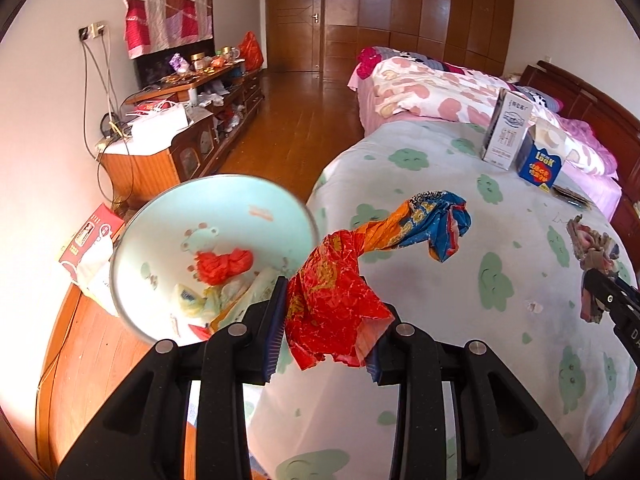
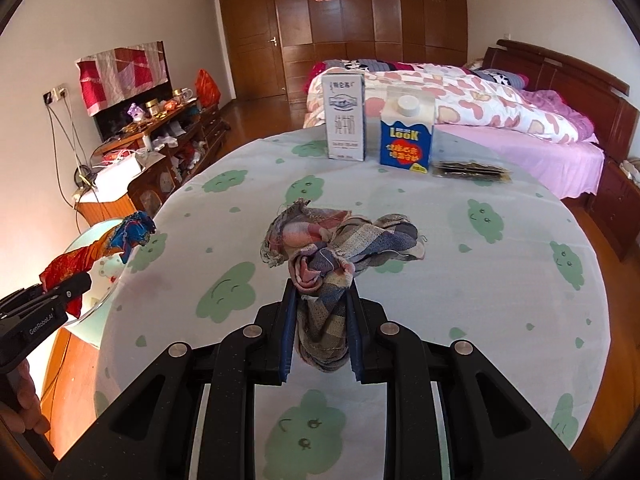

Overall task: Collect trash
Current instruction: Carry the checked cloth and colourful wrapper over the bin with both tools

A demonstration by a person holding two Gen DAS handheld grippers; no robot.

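Observation:
My left gripper [image 1: 326, 322] is shut on a crumpled red, orange and blue plastic bag [image 1: 344, 280], whose blue end sticks out over the table. Just left of it, beside the table edge, stands a pale green bin [image 1: 224, 200] holding a red wad and wrappers. My right gripper [image 2: 322, 300] is shut on a checked cloth rag [image 2: 340, 240] above the table middle. The right wrist view shows the left gripper [image 2: 76, 284] at the far left with the bag [image 2: 100, 248] over the bin [image 2: 92, 320]. In the left wrist view the right gripper [image 1: 604, 300] and rag [image 1: 592, 244] are at the right edge.
The round table [image 2: 440, 280] has a cloth with green clouds. At its far side stand a white milk carton [image 2: 346, 116], a blue LOOK carton [image 2: 406, 140] and a dark flat packet [image 2: 472, 170]. A bed [image 2: 520, 128] lies behind, and a cluttered cabinet [image 1: 180, 128] is at left.

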